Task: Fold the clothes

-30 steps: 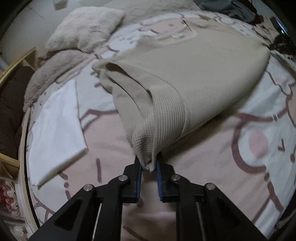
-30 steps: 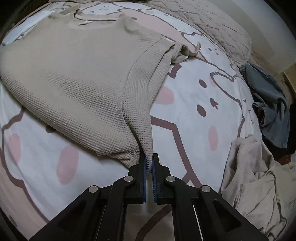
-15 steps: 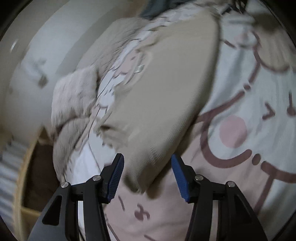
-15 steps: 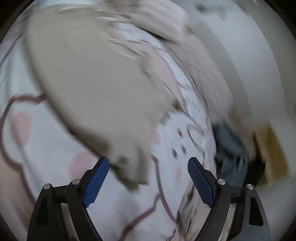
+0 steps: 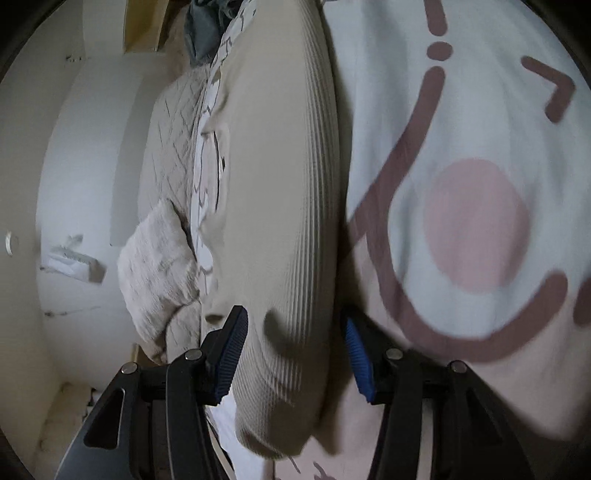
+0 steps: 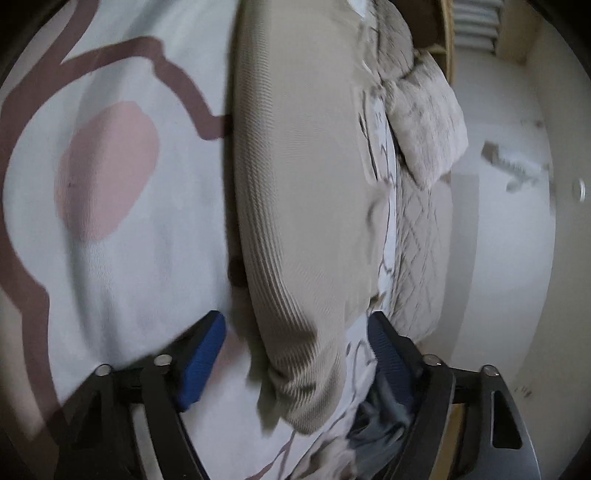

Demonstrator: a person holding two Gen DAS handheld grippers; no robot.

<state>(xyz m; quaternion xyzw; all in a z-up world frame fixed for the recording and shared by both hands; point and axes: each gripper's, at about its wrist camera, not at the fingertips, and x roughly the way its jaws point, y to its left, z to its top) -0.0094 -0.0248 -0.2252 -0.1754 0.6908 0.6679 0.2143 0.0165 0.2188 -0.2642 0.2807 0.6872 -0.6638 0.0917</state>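
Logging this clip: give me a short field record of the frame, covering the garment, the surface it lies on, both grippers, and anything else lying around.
garment: beige waffle-knit top, folded, lying on the bed
surface: white bedsheet with pink and brown cartoon print
left gripper: jaws closing, astride one end of the top, blue pads not pressing it
right gripper: jaws closing, astride the other end of the top, pads clear of it
other items: fluffy cream cushion; quilted beige blanket; grey-blue crumpled garment
image quality: motion blur in both views
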